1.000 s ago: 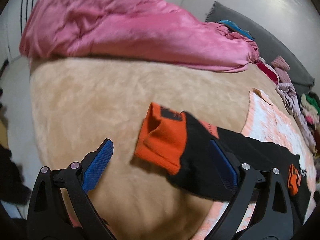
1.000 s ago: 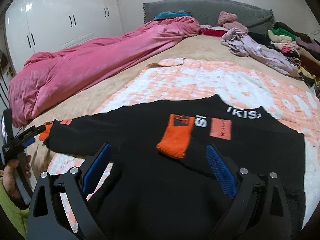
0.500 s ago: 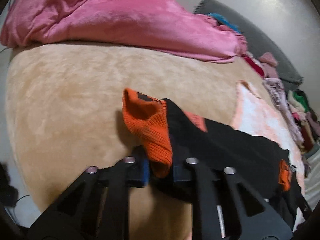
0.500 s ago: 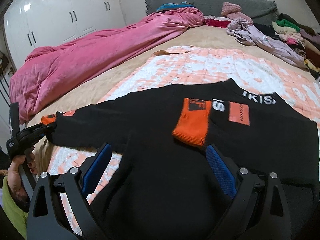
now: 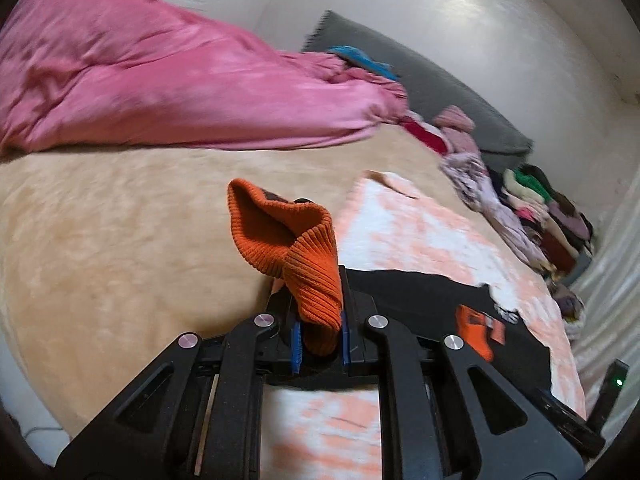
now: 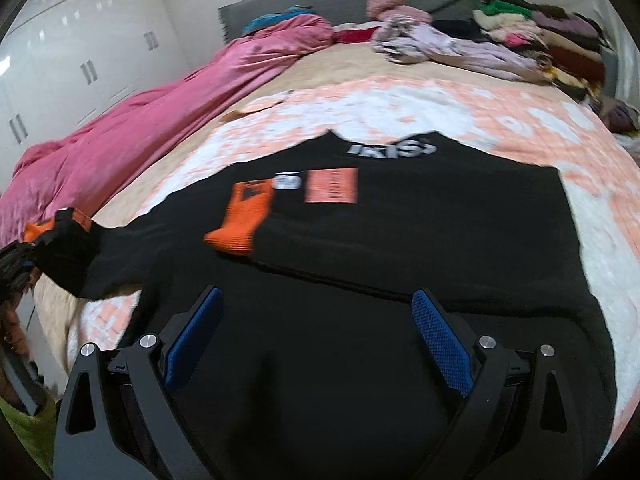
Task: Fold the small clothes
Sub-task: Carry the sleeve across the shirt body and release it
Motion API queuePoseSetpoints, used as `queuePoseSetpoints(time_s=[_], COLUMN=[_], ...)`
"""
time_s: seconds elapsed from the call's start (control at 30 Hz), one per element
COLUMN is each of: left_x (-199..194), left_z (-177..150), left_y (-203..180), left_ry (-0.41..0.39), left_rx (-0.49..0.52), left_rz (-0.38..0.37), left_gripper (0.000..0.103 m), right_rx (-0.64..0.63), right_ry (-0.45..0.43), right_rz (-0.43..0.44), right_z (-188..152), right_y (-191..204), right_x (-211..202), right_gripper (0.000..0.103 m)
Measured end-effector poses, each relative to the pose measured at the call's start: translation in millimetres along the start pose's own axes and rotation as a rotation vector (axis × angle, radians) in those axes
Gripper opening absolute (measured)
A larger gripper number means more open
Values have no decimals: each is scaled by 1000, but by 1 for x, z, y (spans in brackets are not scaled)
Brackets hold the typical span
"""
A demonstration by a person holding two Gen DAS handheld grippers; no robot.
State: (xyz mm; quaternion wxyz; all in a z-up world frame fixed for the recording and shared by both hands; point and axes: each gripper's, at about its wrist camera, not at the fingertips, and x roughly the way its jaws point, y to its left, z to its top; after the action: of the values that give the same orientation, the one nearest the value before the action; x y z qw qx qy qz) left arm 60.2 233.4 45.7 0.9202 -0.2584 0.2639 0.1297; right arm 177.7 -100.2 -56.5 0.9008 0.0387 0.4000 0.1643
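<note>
One sleeve of the black sweater (image 6: pixel 400 240) lies folded across its chest; the left gripper (image 5: pixel 320 340), clamped on the other orange cuff (image 5: pixel 296 248), lifts it. Right gripper (image 6: pixel 316 340) hovers, jaws apart and empty; body folds remain.

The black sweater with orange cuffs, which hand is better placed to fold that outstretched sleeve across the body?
Left. Its tongs are shut on the ribbed orange cuff of the outstretched sleeve. The right tongs are open and empty over the black sweater.
</note>
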Motion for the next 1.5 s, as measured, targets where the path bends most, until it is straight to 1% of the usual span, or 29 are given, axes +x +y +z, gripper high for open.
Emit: queuePoseSetpoints(time_s=[0.17,0.37,0.43,0.63,0.8,0.93,1.0,1.03,1.07,1.1,1.17,1.23,1.3,1.33,1.4,1.5], left_x=[8,22,35,64,83,97,103,105,105,105,101,98,93,90,87,87], left_z=[-6,-18,-26,-51,-72,-90,-99,-103,-106,-109,-110,-107,-102,-97,-91,-80], left_y=[-51,-113,-136,-185,-211,-221,-225,-225,-226,-224,-220,-215,-209,-205,-201,-188], left_ry=[23,67,96,168,221,261,289,300,303,304,284,268,245,219,181,130], left_rx=[84,189,236,310,342,364,368,369,370,371,369,355,339,338,346,334], left_rz=[-70,-152,-165,-195,-223,-246,-287,-308,-321,-332,-355,-373,-410,-416,-382,-308], left_gripper=[6,6,6,6,7,11,22,25,34,40,41,46,51,52,55,56], right_rx=[76,126,131,154,180,195,200,203,204,206,204,191,176,167,148,108], right_ry=[-10,-39,-49,-75,-81,-82,-79,-78,-76,-73,-64,-53,-40,-34,-25,-10], right_rz=[-23,-47,-72,-92,-109,-119,-124,-127,-127,-126,-122,-118,-105,-99,-83,-56], right_z=[-5,-9,-10,-12,-13,-15,-16,-16,-17,-17,-16,-15,-13,-11,-8,-2], right_y=[-34,-64,-71,-93,-112,-121,-123,-124,-124,-124,-122,-116,-108,-102,-92,-72], right_x=[-9,-26,-33,-50,-59,-62,-61,-60,-59,-58,-54,-48,-41,-37,-30,-17], right_gripper=[95,95,95,95,95,95,95,95,95,95,95,95,95,95,95,95])
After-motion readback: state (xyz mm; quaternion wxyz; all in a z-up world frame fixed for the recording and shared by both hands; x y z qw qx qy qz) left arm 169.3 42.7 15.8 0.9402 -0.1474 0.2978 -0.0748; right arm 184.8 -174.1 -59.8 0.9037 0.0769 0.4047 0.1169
